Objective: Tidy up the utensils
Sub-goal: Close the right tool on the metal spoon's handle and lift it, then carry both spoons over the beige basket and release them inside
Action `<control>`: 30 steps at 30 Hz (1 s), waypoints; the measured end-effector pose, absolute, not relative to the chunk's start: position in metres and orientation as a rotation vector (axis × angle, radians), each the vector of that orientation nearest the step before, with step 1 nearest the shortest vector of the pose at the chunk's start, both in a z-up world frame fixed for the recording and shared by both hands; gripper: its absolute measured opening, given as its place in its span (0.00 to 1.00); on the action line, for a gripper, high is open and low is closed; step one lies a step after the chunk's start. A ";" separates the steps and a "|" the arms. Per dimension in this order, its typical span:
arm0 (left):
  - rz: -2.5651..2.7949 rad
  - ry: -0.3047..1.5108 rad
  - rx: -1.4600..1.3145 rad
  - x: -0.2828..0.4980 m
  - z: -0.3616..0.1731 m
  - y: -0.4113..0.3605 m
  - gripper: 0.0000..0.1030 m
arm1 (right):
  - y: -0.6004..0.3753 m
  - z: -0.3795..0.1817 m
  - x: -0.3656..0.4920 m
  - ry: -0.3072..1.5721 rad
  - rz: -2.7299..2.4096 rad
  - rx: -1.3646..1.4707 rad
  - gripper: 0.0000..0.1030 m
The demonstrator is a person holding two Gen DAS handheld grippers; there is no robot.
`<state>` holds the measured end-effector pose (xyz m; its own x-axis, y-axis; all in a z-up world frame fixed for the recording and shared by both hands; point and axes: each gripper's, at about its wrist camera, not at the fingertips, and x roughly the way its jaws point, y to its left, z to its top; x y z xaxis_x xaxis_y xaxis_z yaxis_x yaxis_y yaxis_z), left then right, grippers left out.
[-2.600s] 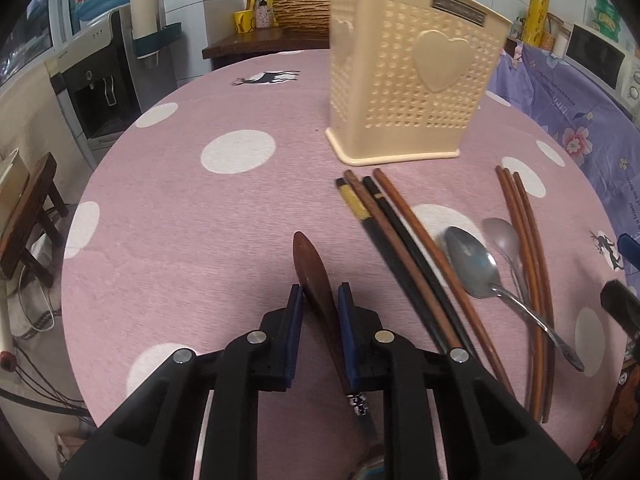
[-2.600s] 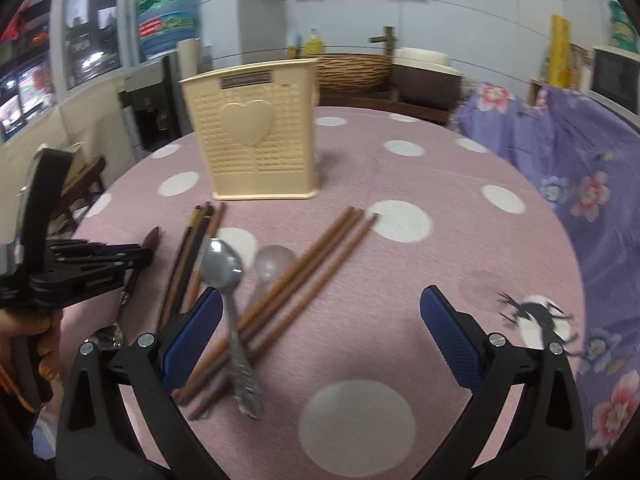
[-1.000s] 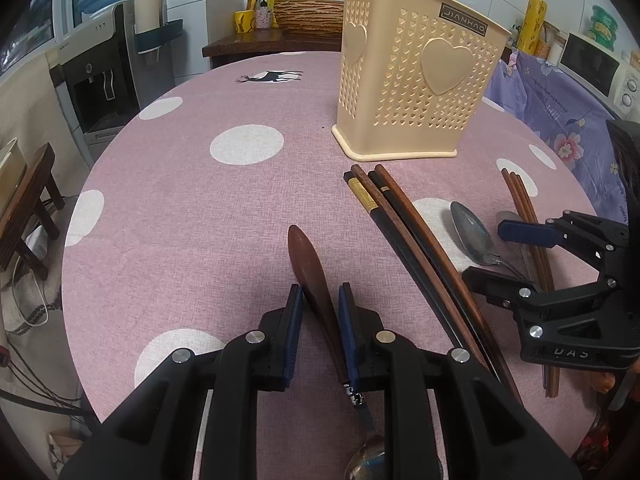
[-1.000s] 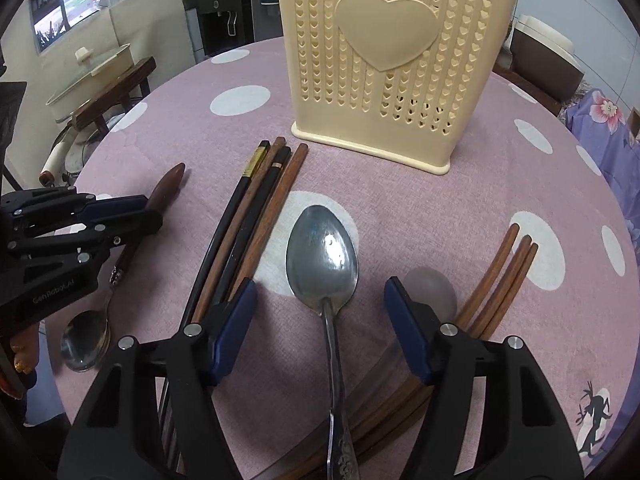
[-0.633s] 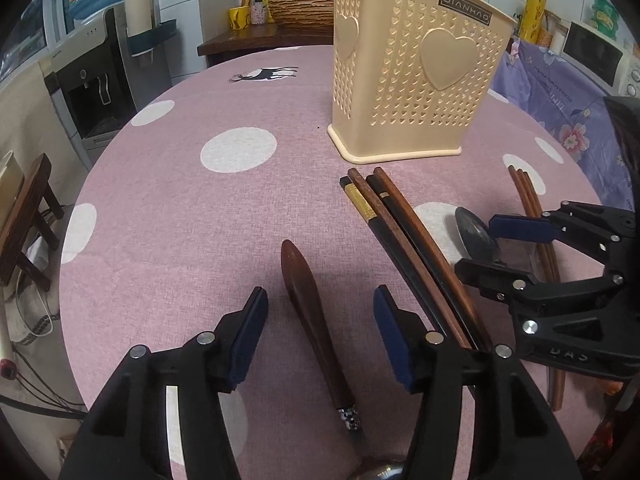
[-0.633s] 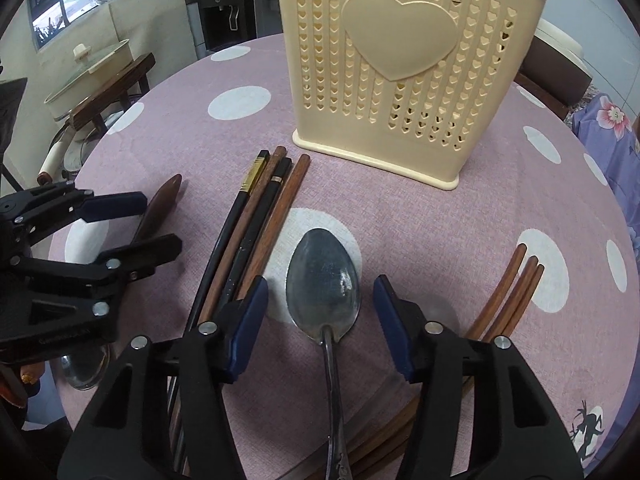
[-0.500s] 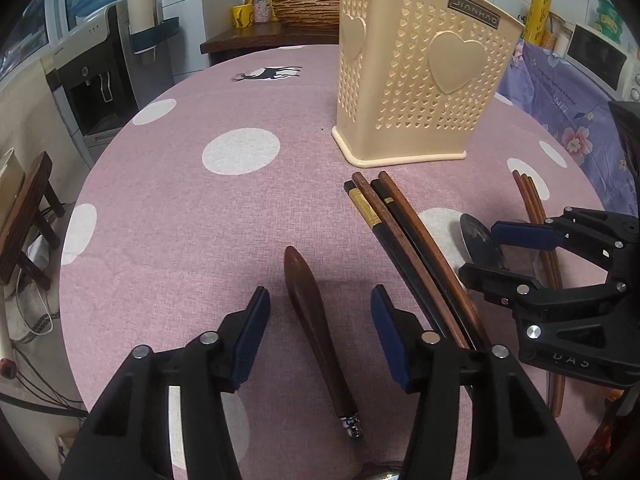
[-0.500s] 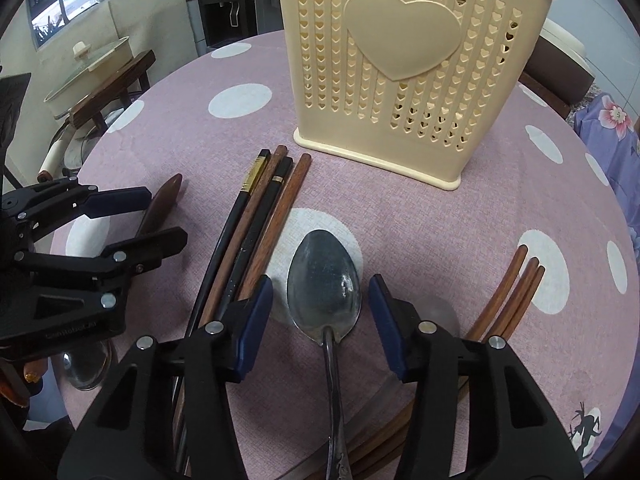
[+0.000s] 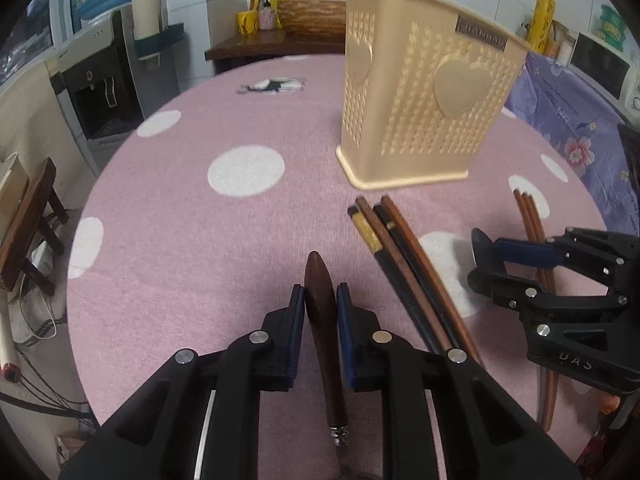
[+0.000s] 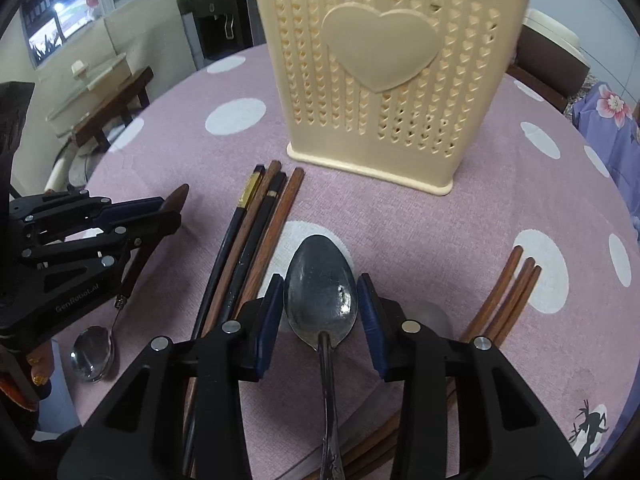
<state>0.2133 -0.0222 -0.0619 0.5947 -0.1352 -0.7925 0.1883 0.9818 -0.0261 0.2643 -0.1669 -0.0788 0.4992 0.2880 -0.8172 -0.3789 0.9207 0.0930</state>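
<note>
Two grips: left gripper [image 9: 321, 306] clamps dark wooden-handled spoon [image 9: 320, 304]; right gripper [image 10: 320, 312] brackets steel spoon [image 10: 320, 296], contact unclear. Risk: bowl-edge hold slipping.

The utensil basket [image 10: 384, 80] ahead of the right hand-held gripper [image 10: 320, 312] loses its top at the frame edge, so its inside stays unseen. The second spoon [image 10: 434, 318], just right of that gripper's right finger, shows only part of its bowl. The metal spoon's handle [image 10: 330, 420] runs off the bottom edge. In the left wrist view the basket label [image 9: 482, 35] is blurred, unreadable.
</note>
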 end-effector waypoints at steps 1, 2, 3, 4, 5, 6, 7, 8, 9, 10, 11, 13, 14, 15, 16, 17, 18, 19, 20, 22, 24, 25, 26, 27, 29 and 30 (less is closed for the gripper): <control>-0.190 0.896 0.056 0.211 -0.057 -0.021 0.16 | -0.171 -0.072 0.261 0.946 0.408 -0.085 0.37; -0.192 0.873 0.050 0.209 -0.049 -0.020 0.16 | -0.174 -0.067 0.259 0.928 0.408 -0.073 0.37; -0.196 0.849 0.044 0.205 -0.041 -0.020 0.16 | -0.177 -0.061 0.256 0.910 0.408 -0.063 0.37; -0.199 0.829 0.039 0.202 -0.035 -0.019 0.16 | -0.181 -0.053 0.252 0.888 0.407 -0.048 0.37; -0.203 0.806 0.032 0.198 -0.028 -0.018 0.16 | -0.186 -0.046 0.247 0.866 0.406 -0.032 0.37; -0.210 0.779 0.021 0.193 -0.018 -0.016 0.16 | -0.189 -0.039 0.243 0.848 0.406 -0.021 0.37; -0.215 0.760 0.011 0.190 -0.012 -0.014 0.16 | -0.193 -0.030 0.237 0.825 0.404 -0.010 0.37; -0.220 0.739 0.001 0.185 -0.004 -0.013 0.16 | -0.197 -0.023 0.232 0.805 0.400 -0.003 0.37; -0.224 0.716 -0.009 0.180 0.004 -0.011 0.16 | -0.201 -0.017 0.226 0.788 0.396 0.004 0.37; -0.226 0.701 -0.014 0.176 0.009 -0.010 0.16 | -0.205 -0.011 0.222 0.774 0.392 0.011 0.37; -0.229 0.686 -0.018 0.172 0.014 -0.009 0.16 | -0.208 -0.006 0.217 0.764 0.390 0.017 0.37; -0.239 0.662 -0.022 0.166 0.021 -0.009 0.16 | -0.215 0.002 0.208 0.744 0.385 0.026 0.37; -0.243 0.653 -0.021 0.163 0.023 -0.010 0.16 | -0.219 0.005 0.204 0.735 0.382 0.030 0.37; -0.249 0.645 -0.020 0.161 0.026 -0.011 0.16 | -0.221 0.008 0.201 0.729 0.382 0.033 0.37; -0.252 0.640 -0.020 0.159 0.026 -0.011 0.16 | -0.223 0.011 0.199 0.723 0.383 0.035 0.37; -0.255 0.636 -0.022 0.158 0.027 -0.011 0.16 | -0.224 0.013 0.197 0.718 0.380 0.037 0.37; -0.257 0.634 -0.026 0.158 0.027 -0.011 0.16 | -0.225 0.014 0.195 0.714 0.378 0.038 0.37; -0.258 0.633 -0.027 0.157 0.027 -0.011 0.16 | -0.227 0.015 0.194 0.709 0.375 0.043 0.37; -0.258 0.632 -0.029 0.158 0.026 -0.011 0.16 | -0.228 0.015 0.194 0.707 0.375 0.049 0.37; -0.257 0.632 -0.037 0.158 0.026 -0.009 0.16 | -0.230 0.014 0.194 0.705 0.376 0.060 0.37; -0.261 0.631 -0.047 0.157 0.027 -0.006 0.16 | -0.232 0.014 0.193 0.700 0.377 0.076 0.37; -0.263 0.628 -0.050 0.157 0.027 -0.005 0.16 | -0.232 0.014 0.192 0.698 0.378 0.085 0.37; -0.264 0.625 -0.051 0.157 0.028 -0.004 0.16 | -0.233 0.013 0.191 0.695 0.382 0.095 0.37; -0.264 0.623 -0.051 0.156 0.028 -0.004 0.16 | -0.235 0.013 0.191 0.689 0.385 0.103 0.37; -0.268 0.616 -0.054 0.155 0.030 -0.002 0.16 | -0.235 0.015 0.191 0.677 0.387 0.108 0.37; -0.272 0.613 -0.055 0.155 0.031 -0.002 0.16 | -0.235 0.017 0.192 0.668 0.389 0.109 0.37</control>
<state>0.1552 -0.0016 0.0312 0.7838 -0.2680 -0.5602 0.2354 0.9630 -0.1313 0.1918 -0.2347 0.0171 0.7159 0.3855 -0.5821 -0.3163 0.9223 0.2218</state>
